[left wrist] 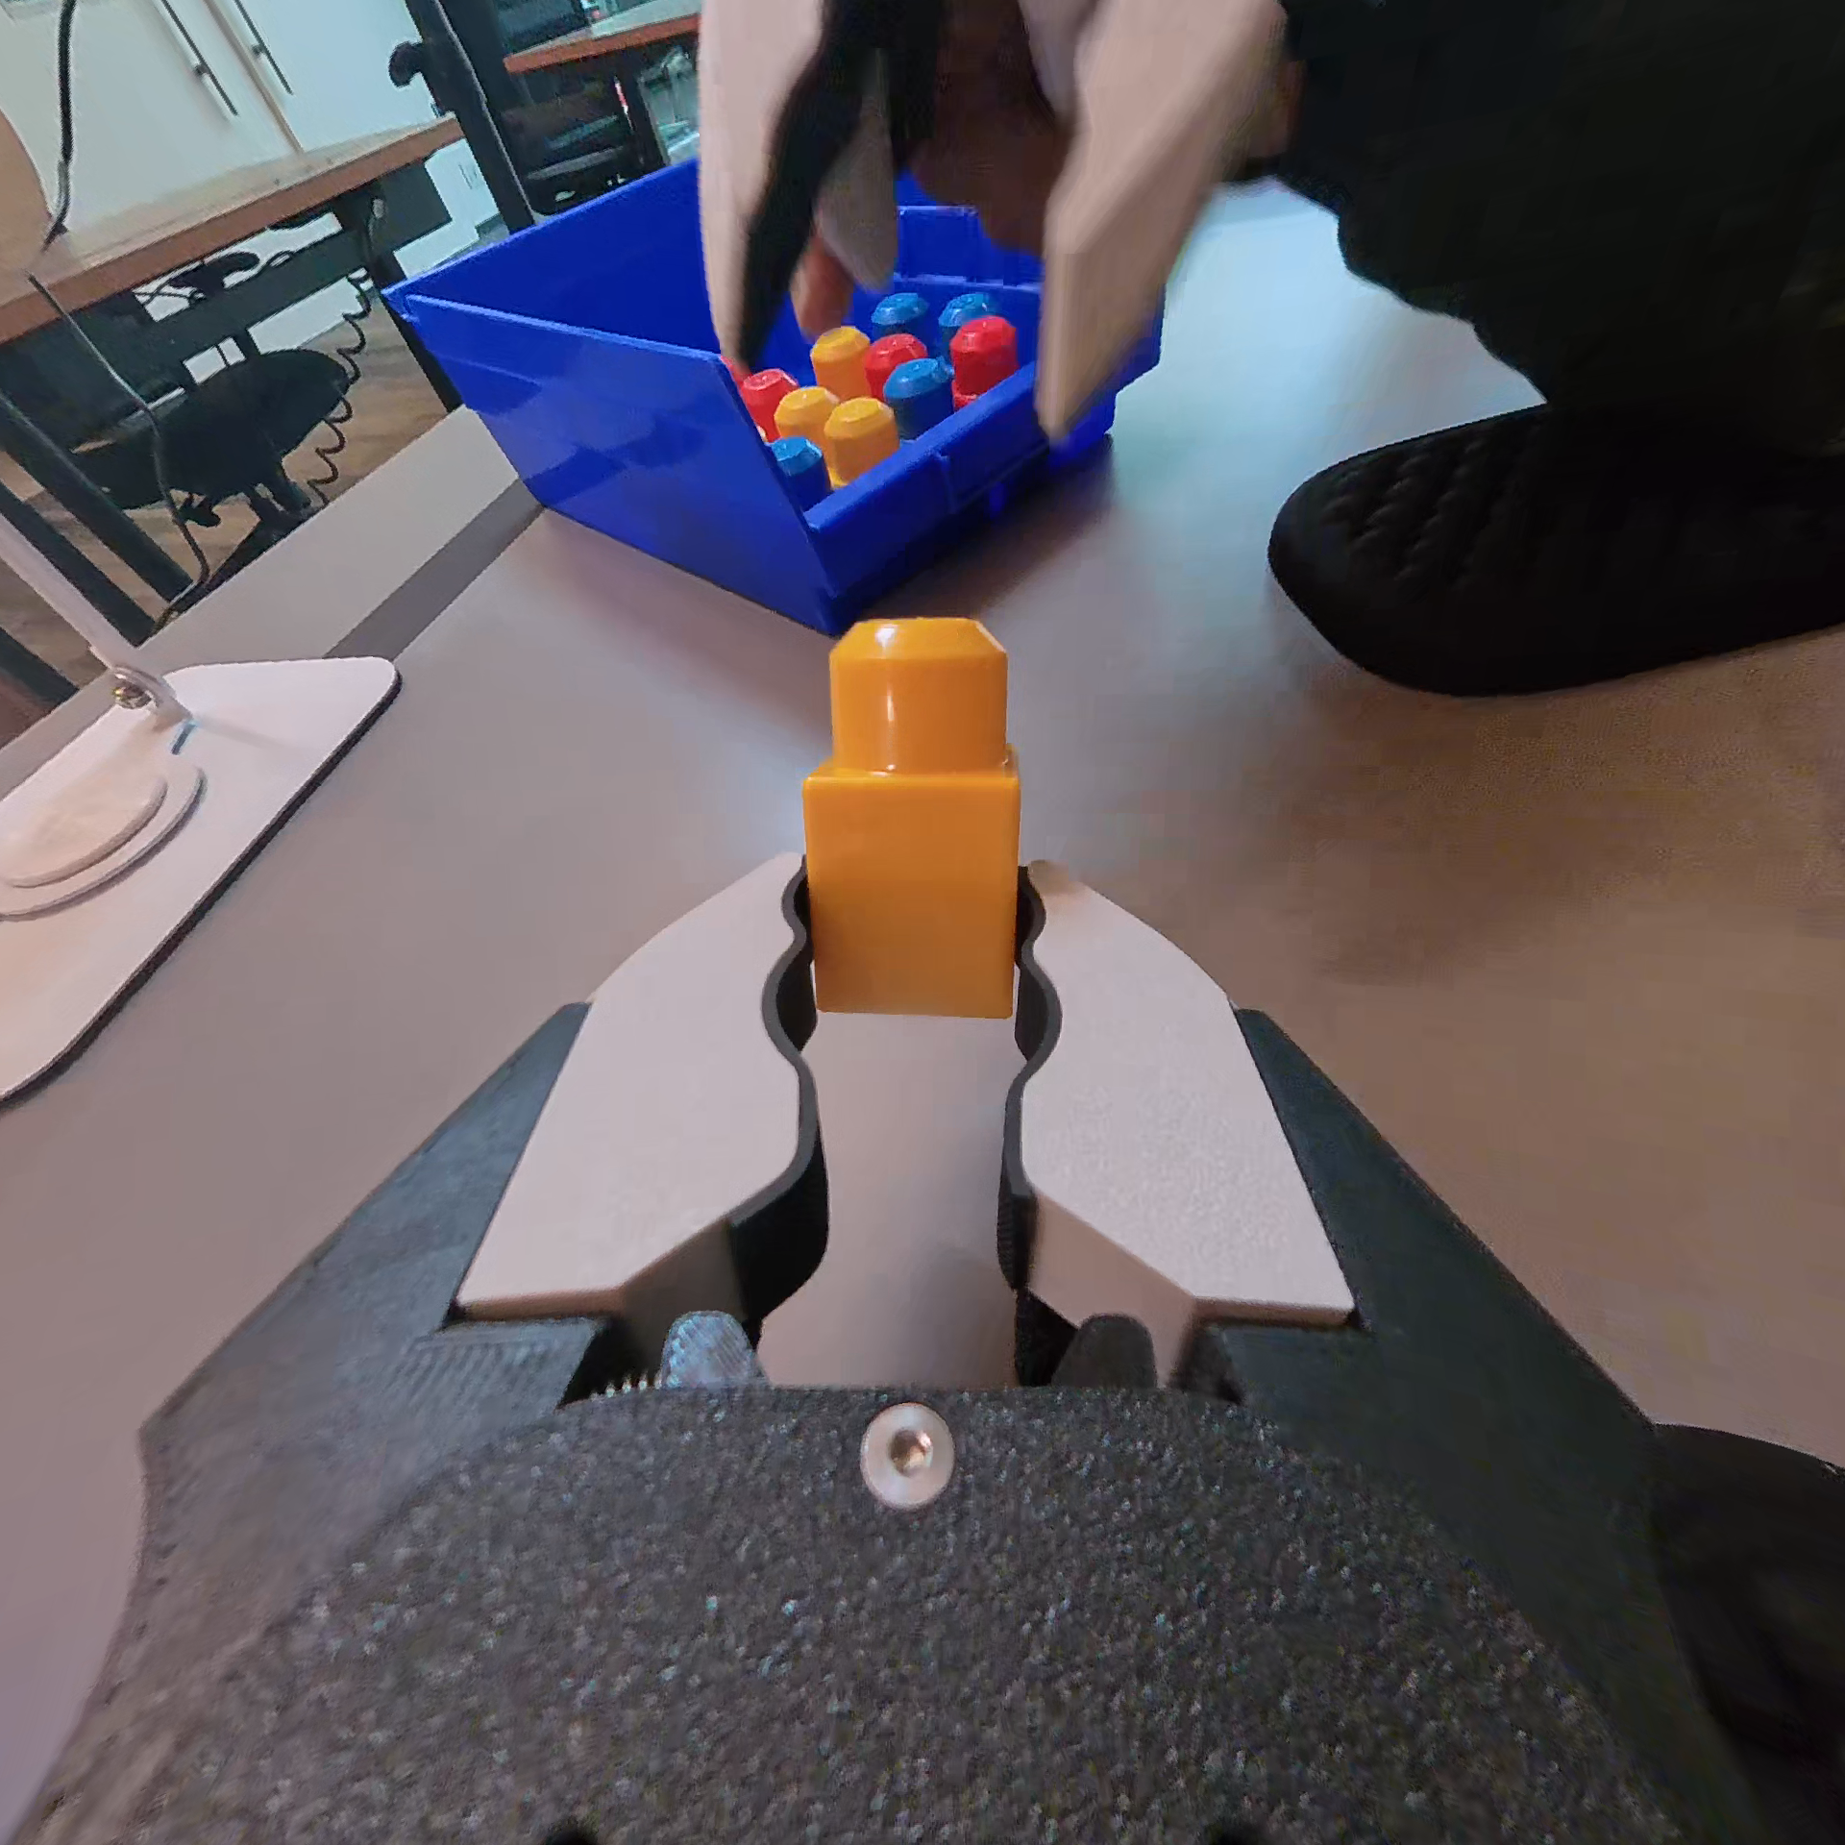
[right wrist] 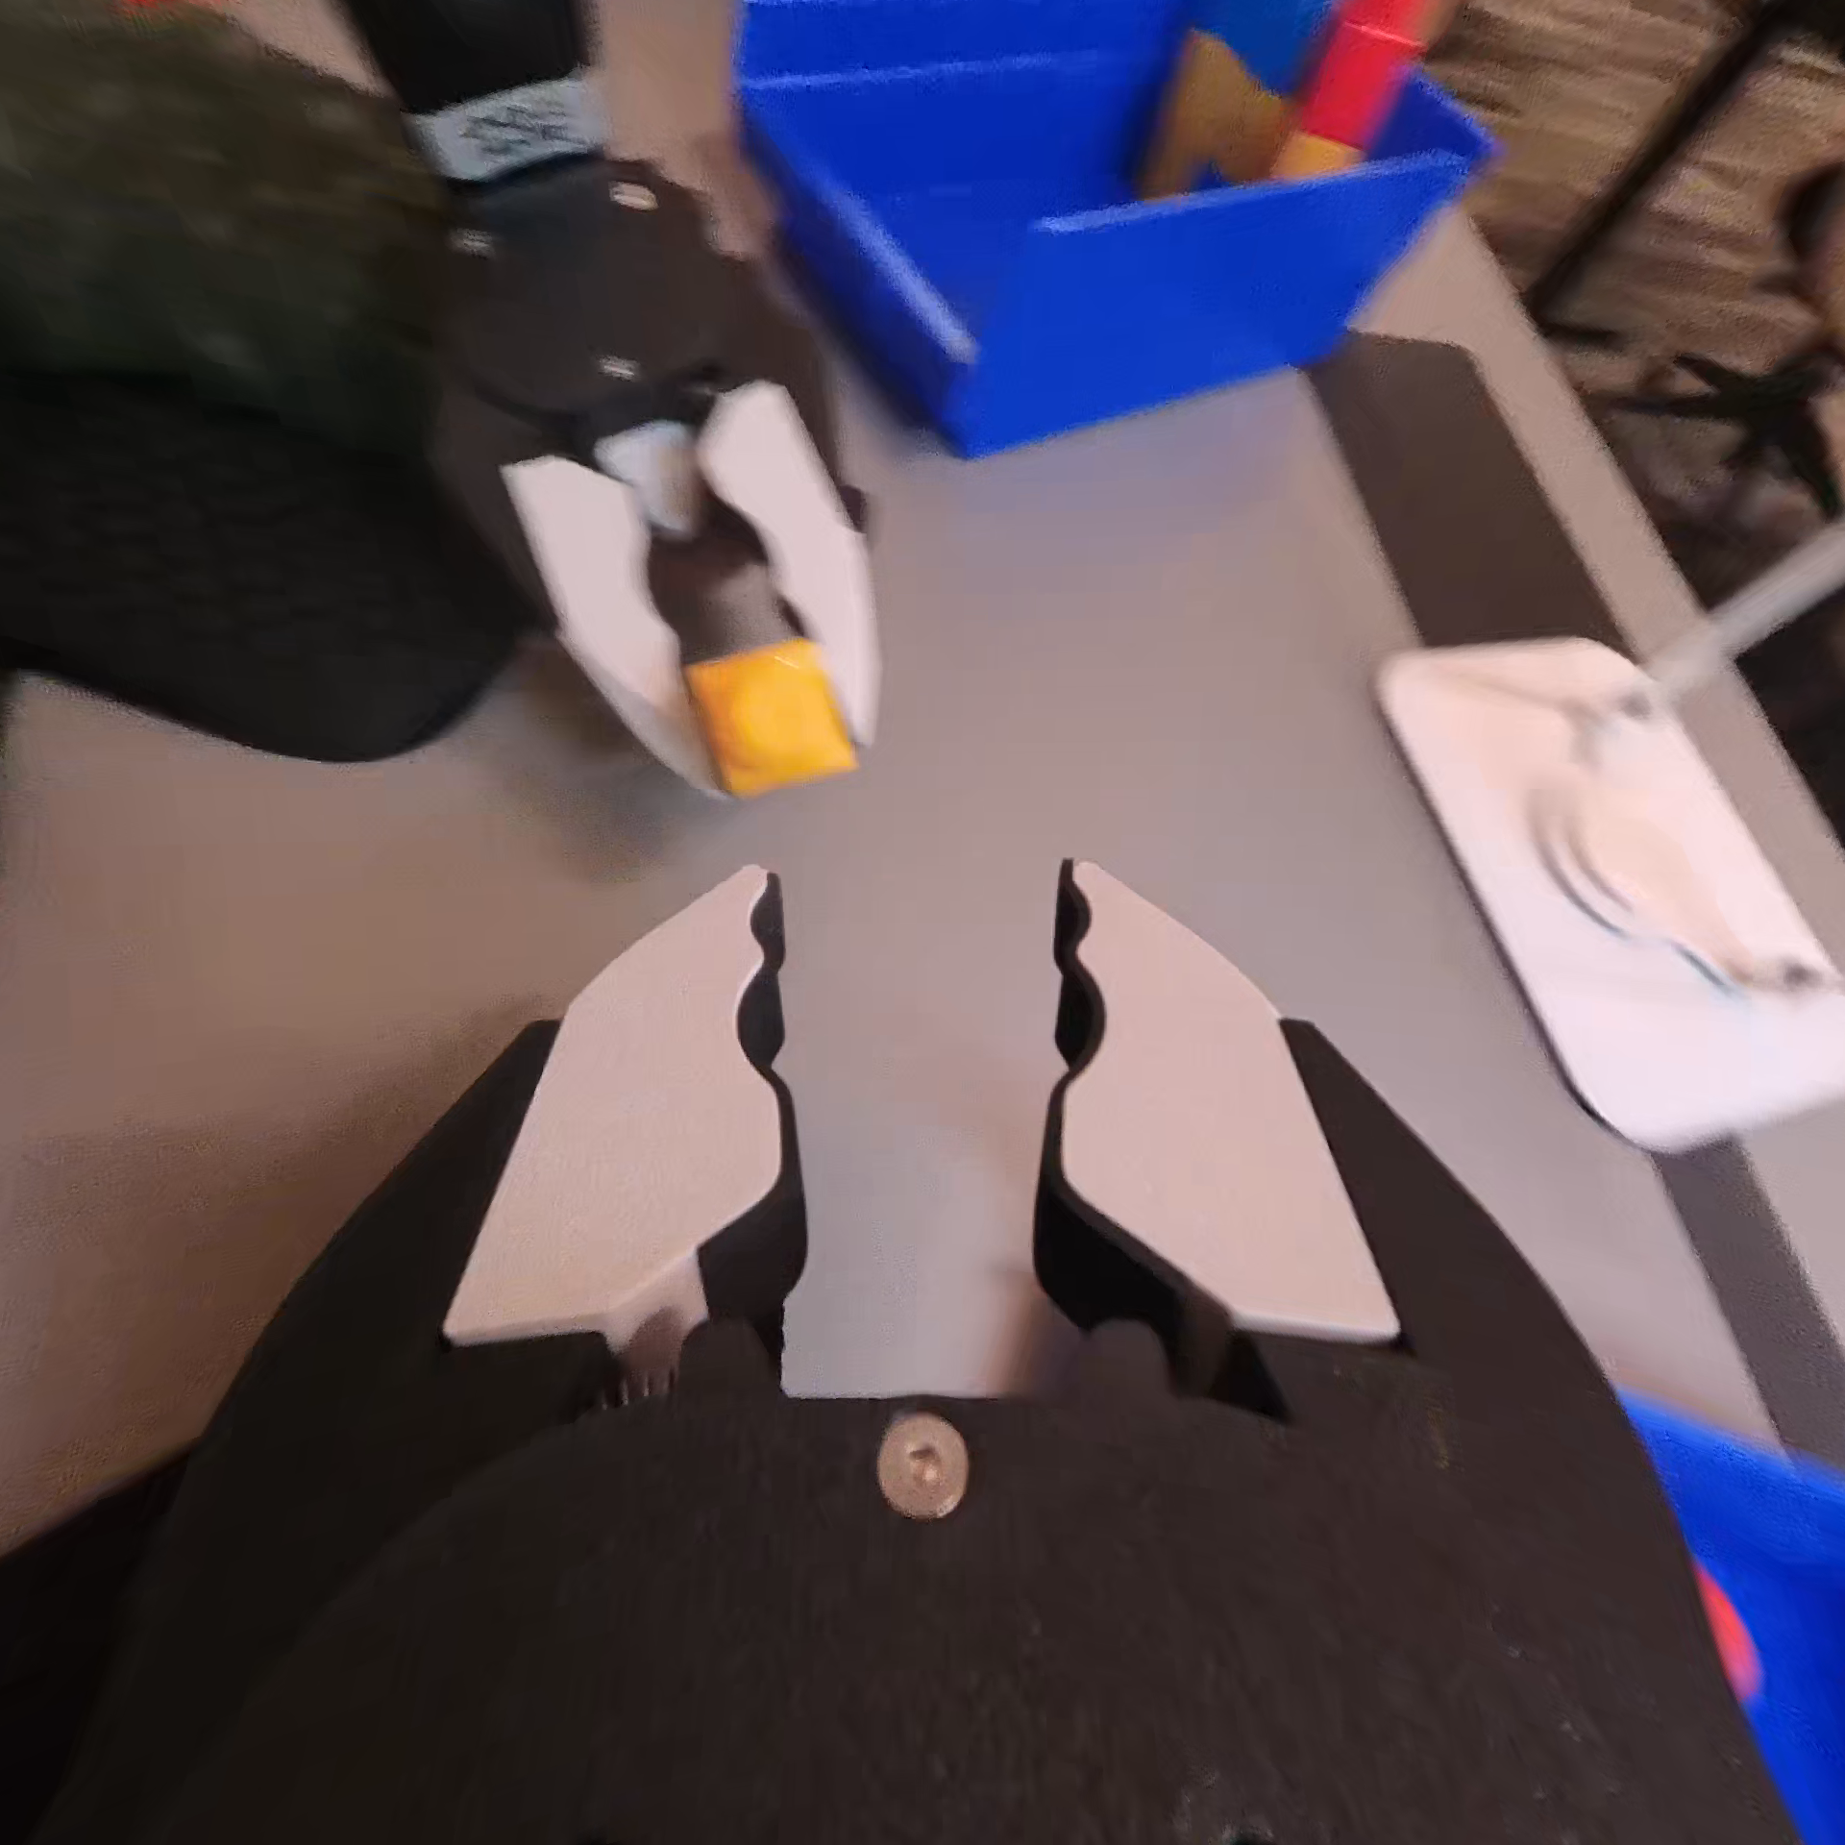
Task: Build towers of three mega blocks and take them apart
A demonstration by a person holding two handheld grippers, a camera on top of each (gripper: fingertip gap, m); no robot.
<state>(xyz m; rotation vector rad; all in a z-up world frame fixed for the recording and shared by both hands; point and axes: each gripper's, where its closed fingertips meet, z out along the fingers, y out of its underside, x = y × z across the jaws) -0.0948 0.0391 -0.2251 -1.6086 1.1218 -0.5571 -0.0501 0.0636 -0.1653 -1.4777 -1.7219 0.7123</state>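
Observation:
My left gripper [left wrist: 914, 884] is shut on an orange mega block [left wrist: 911, 819], gripping its lower sides with the stud pointing up. It is low over the table; I cannot tell if the block touches it. The right wrist view shows this gripper [right wrist: 774, 739] and block [right wrist: 774, 734] from above. My right gripper [right wrist: 919, 879] is open and empty over bare table. In the left wrist view it [left wrist: 899, 384] hangs blurred above a blue bin [left wrist: 619, 429] holding several red, yellow and blue blocks [left wrist: 859, 384].
A second blue bin [right wrist: 1148, 300] behind the left gripper holds stacked blocks [right wrist: 1348, 90]. The edge of another blue bin [right wrist: 1777, 1597] shows at the lower right. A white lamp base [left wrist: 150, 829] [right wrist: 1617, 899] sits near the table edge. A person's dark sleeve [left wrist: 1547, 549] rests on the table. Across from one pair of fingers to the other is roughly 9 cm.

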